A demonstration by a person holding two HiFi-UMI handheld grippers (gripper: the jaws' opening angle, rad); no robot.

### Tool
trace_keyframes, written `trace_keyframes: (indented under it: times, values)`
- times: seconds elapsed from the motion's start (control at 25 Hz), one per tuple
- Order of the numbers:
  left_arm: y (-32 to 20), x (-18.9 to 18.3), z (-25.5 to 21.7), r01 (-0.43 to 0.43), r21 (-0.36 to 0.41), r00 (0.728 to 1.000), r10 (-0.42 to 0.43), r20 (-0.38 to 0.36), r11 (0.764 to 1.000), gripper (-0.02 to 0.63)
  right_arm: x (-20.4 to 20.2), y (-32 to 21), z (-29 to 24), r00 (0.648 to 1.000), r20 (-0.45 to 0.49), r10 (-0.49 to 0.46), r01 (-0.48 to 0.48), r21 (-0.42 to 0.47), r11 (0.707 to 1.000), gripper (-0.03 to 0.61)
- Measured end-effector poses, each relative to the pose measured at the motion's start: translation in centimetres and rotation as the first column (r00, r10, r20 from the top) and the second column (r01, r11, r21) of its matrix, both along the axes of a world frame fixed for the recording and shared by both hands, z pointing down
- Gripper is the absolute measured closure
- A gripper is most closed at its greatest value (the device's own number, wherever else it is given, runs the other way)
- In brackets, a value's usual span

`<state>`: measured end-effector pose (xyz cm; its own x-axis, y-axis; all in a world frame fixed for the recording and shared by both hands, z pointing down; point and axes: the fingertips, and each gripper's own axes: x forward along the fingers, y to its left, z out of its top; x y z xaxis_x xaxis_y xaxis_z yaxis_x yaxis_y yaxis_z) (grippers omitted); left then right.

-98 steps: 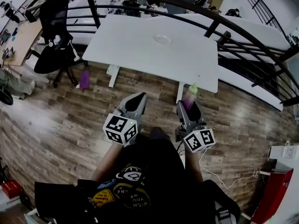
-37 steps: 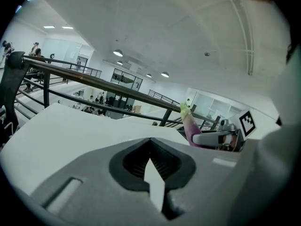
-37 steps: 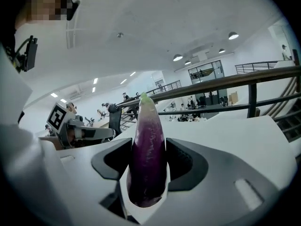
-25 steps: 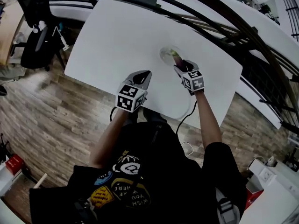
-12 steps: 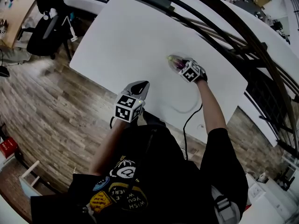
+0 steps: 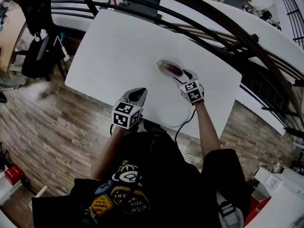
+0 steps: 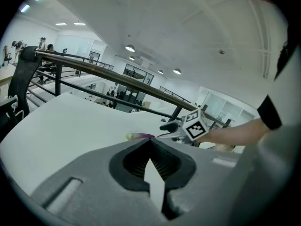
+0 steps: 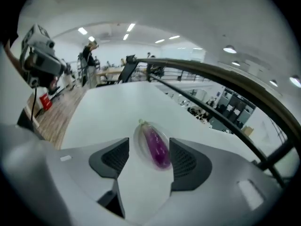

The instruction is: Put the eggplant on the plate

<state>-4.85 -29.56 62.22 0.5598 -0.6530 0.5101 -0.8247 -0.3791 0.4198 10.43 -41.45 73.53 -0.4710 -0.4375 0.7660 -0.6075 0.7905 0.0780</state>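
A purple eggplant (image 6: pixel 170 69) with a green stem lies across a small clear plate (image 6: pixel 160 62) on the white table (image 6: pixel 118 42). My right gripper (image 6: pixel 183 77) sits just short of the eggplant's near end, its jaws opening and touching nothing. In the right gripper view the eggplant (image 8: pixel 157 147) rests on the plate (image 8: pixel 139 140) just beyond the spread pads (image 8: pixel 114 157). My left gripper (image 6: pixel 137 93) hovers shut and empty over the table's near edge. From the left gripper view, the eggplant (image 7: pixel 140 136) and right gripper (image 7: pixel 170 125) show past the left gripper (image 7: pixel 150 140).
A dark curved railing (image 6: pixel 223 30) runs behind the table's far side. A black office chair (image 6: pixel 35 51) stands on the wooden floor at the left. A cable (image 6: pixel 183 122) trails from my right gripper over the table's near edge.
The right gripper, which held the eggplant over the plate, has let go and drawn back toward me. The eggplant now lies on the plate. The left gripper has barely shifted.
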Motion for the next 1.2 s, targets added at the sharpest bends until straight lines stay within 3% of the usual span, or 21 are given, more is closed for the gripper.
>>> trace_keyframes:
  times: [0.08,0.16,0.36,0.52,0.68,0.92,1.2]
  values:
    - [-0.4,0.8,-1.1,-0.023,0.028,1.0,0.023,-0.008,0.999,0.615,1.4,2.6,-4.0,0.984,0.123,0.131,-0.14,0.069,0.988,0.34]
    - [-0.8,1.6,-3.2,-0.042,0.069,0.999,0.044,-0.031,0.997,0.615,2.2,5.3,-8.5,0.942,0.249,0.226,-0.262,0.124,0.957,0.376]
    - [-1.9,3.5,-9.7,-0.072,0.207,0.995,0.086,-0.06,0.976,0.615,4.6,10.6,-18.7,0.774,0.514,0.37,-0.52,0.182,0.835,0.425]
    - [-1.6,4.8,-12.7,-0.089,0.284,0.994,0.105,-0.04,0.955,0.615,5.7,13.3,-23.3,0.667,0.631,0.396,-0.627,0.189,0.756,0.458]
    - [-0.5,5.9,-13.5,-0.114,0.306,0.991,0.129,-0.031,0.945,0.615,5.5,14.7,-25.0,0.642,0.652,0.404,-0.665,0.211,0.717,0.528]
    - [0.7,6.9,-13.8,-0.146,0.321,0.986,0.163,-0.026,0.936,0.615,5.1,15.6,-24.8,0.625,0.661,0.415,-0.674,0.189,0.714,0.551]
    - [0.4,5.8,-14.2,-0.11,0.329,0.991,0.13,-0.04,0.938,0.615,5.4,15.5,-24.6,0.614,0.664,0.427,-0.685,0.178,0.707,0.575]
